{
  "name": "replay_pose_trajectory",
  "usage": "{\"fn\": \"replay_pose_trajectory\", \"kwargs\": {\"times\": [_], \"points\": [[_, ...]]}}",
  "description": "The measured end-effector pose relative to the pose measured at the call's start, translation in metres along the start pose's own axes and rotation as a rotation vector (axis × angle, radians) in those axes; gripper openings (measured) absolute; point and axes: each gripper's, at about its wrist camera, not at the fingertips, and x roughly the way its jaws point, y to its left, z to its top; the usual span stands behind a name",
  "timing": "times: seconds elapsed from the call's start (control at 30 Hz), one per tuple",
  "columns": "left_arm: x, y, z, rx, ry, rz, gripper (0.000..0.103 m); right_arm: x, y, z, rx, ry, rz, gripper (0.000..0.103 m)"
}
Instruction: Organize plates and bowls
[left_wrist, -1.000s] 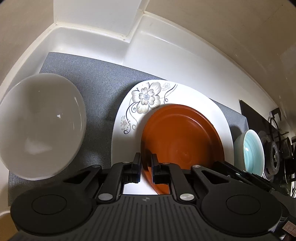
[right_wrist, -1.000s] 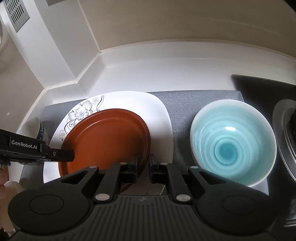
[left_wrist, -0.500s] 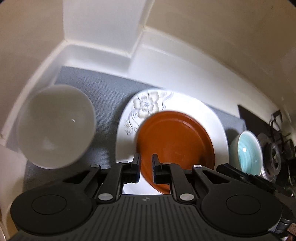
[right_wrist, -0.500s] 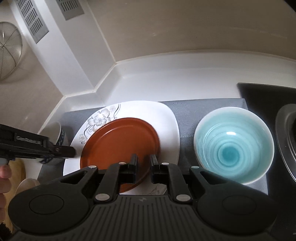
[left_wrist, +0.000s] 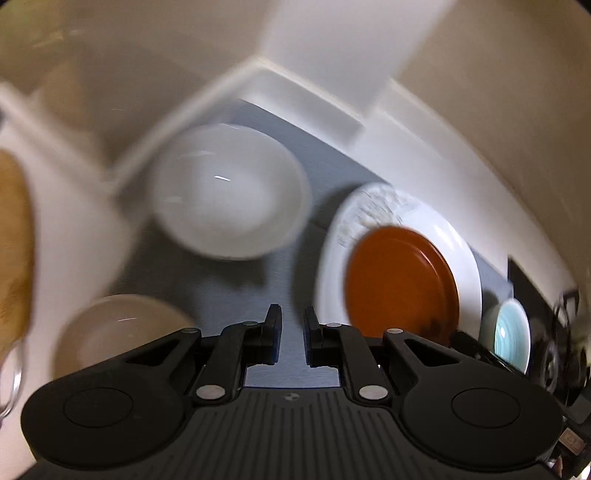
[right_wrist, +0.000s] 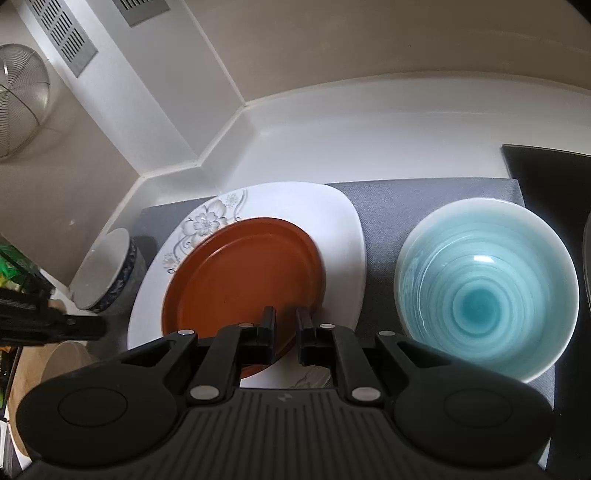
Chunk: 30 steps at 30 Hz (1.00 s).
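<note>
A brown plate (right_wrist: 243, 284) lies on a white flowered plate (right_wrist: 332, 221) on a grey mat (right_wrist: 406, 199). A light blue bowl (right_wrist: 484, 295) sits to its right. A white bowl (left_wrist: 225, 192) sits left of the plates, and a beige bowl (left_wrist: 118, 332) lies nearer, at the lower left. My left gripper (left_wrist: 291, 325) hovers above the mat between the white bowl and the plates, its jaws a narrow gap apart and empty. My right gripper (right_wrist: 285, 325) hovers over the brown plate's near edge, jaws likewise narrow and empty. The left wrist view is blurred.
White counter walls (right_wrist: 332, 122) close in the back and left. A black stove top (right_wrist: 546, 162) lies at the right. A wire strainer (right_wrist: 22, 99) hangs on the left wall. A wooden board (left_wrist: 14, 236) sits far left.
My left gripper has pulled back and swung left, away from the brown plate's edge, bringing the beige bowl into view. My right gripper has lifted and drawn back a little.
</note>
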Motion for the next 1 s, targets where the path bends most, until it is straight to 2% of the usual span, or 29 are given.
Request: {"fn": "replay_pose_trajectory", "kwargs": {"times": [0.1,0.17,0.23,0.3,0.37,0.43,0.53,0.6,0.73,0.83,0.9,1.0], "points": [[-0.018,0.025,-0.003,-0.064,-0.042,0.026,0.019,-0.007,0.006,-0.004,0.012,-0.006,0.024,0.014],[-0.026,0.042,-0.003,-0.116,-0.061,0.028,0.032,-0.008,0.013,-0.005,0.012,0.005,0.058,0.022],[-0.028,0.057,-0.004,-0.161,-0.063,0.005,0.033,-0.005,0.021,-0.003,0.006,0.023,0.09,0.039],[-0.027,0.073,-0.003,-0.231,-0.059,-0.028,0.033,-0.003,0.031,0.001,-0.01,0.032,0.116,0.04],[-0.026,0.089,-0.001,-0.315,-0.06,-0.088,0.033,-0.001,0.04,0.006,-0.014,0.039,0.147,0.04],[-0.024,0.103,0.001,-0.396,-0.061,-0.158,0.033,0.003,0.05,0.011,-0.01,0.053,0.168,0.044],[-0.021,0.115,0.007,-0.462,-0.054,-0.215,0.033,0.013,0.055,0.021,0.118,0.11,0.246,0.045],[-0.018,0.118,0.013,-0.466,-0.054,-0.228,0.033,0.017,0.065,0.027,0.152,0.124,0.285,0.045],[-0.01,0.122,0.024,-0.464,-0.055,-0.238,0.033,0.023,0.1,0.045,0.055,0.106,0.287,0.047],[0.002,0.122,0.034,-0.466,-0.009,-0.232,0.033,0.034,0.117,0.053,0.066,0.116,0.27,0.047],[0.007,0.117,0.04,-0.403,0.014,-0.203,0.033,0.042,0.126,0.054,0.075,0.134,0.27,0.047],[0.013,0.109,0.05,-0.324,0.006,-0.154,0.031,0.057,0.137,0.049,0.106,0.171,0.266,0.047]]}}
